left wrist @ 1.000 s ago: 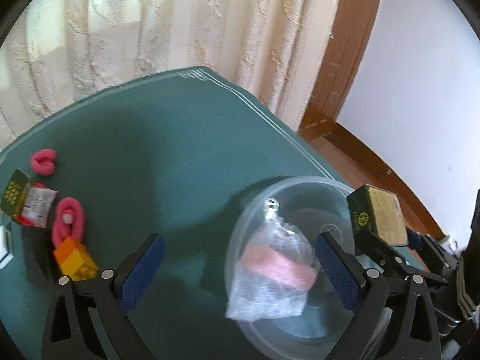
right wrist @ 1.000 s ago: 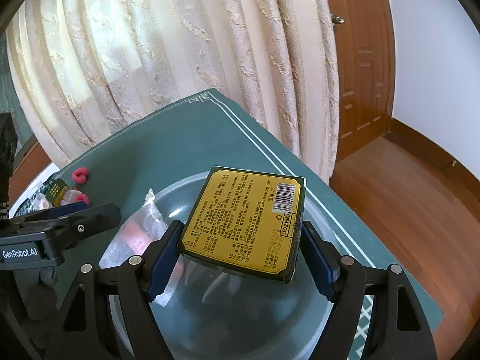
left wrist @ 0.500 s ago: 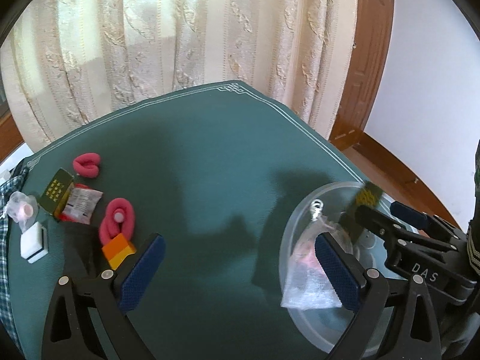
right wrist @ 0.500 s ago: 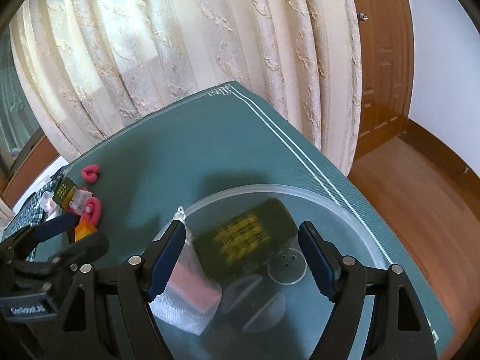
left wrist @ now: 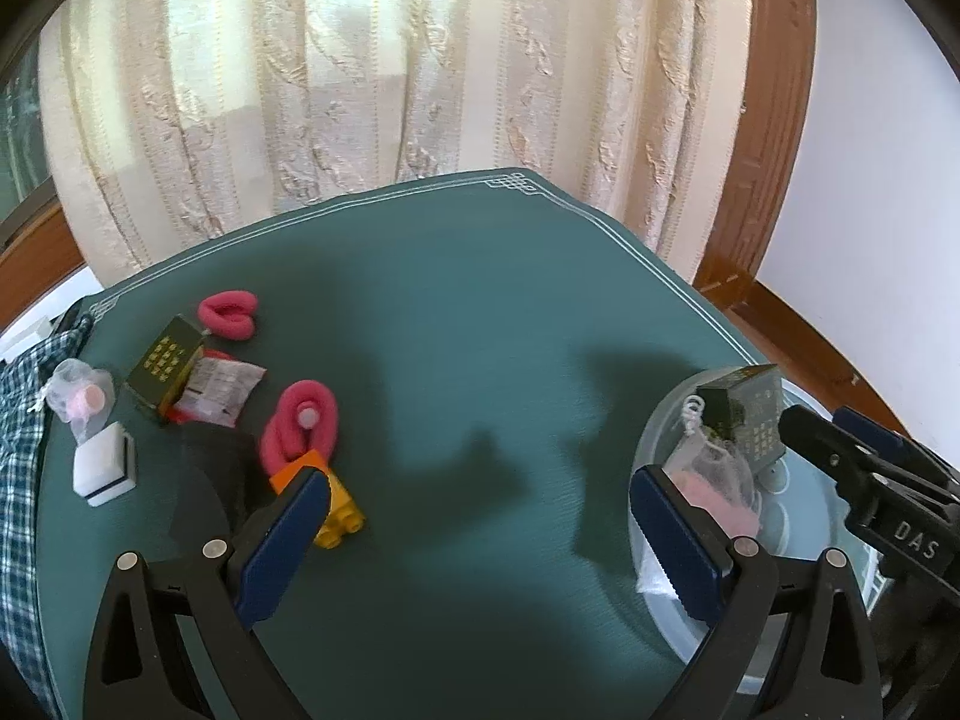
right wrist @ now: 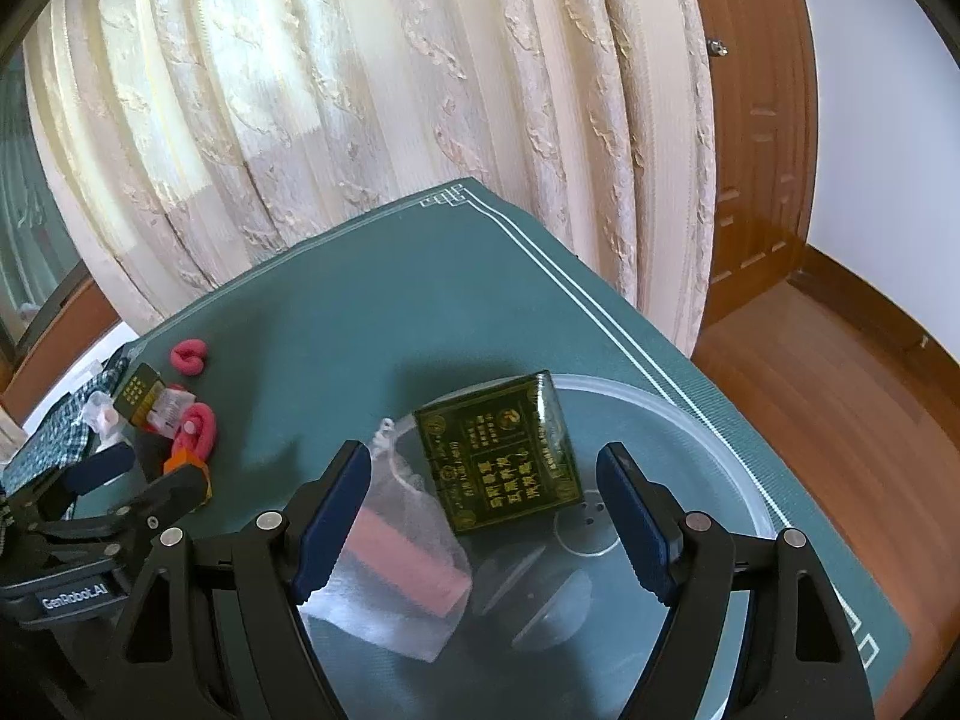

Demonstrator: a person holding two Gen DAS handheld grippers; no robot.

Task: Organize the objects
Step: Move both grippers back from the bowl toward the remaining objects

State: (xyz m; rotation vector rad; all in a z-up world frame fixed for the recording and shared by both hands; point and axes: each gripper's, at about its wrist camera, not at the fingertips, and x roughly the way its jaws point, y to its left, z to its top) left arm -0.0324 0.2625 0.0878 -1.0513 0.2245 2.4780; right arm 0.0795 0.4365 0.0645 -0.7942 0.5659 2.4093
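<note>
Both hand-held grippers stand with fingers wide apart and nothing between them. Seen from the right wrist, the right hand-held gripper [right wrist: 480, 510] hovers above the clear bowl [right wrist: 708, 420], in which the dark green box [right wrist: 501, 450] lies propped at 12 o'clock, tilted, partly overlapping the mesh pouch [right wrist: 402, 570] at 8 o'clock. From the left wrist, the left hand-held gripper [left wrist: 474, 540] hangs over the green surface [left wrist: 480, 330], bowl at 3 o'clock and the unsorted cluster at 9 to 10 o'clock: orange-yellow brick [left wrist: 336, 516] touching a pink foam curler [left wrist: 300, 420], a second pink curler [left wrist: 228, 312], a second dark box [left wrist: 162, 360] lying over a snack packet [left wrist: 216, 390], a small netted item [left wrist: 81, 399], and a white block [left wrist: 105, 465]. The brick is likely next, and it sits so close to the curler that a careless close could pinch both or nudge the brick away. The bowl looks light; a bump could slide it toward the surface's near edge.
</note>
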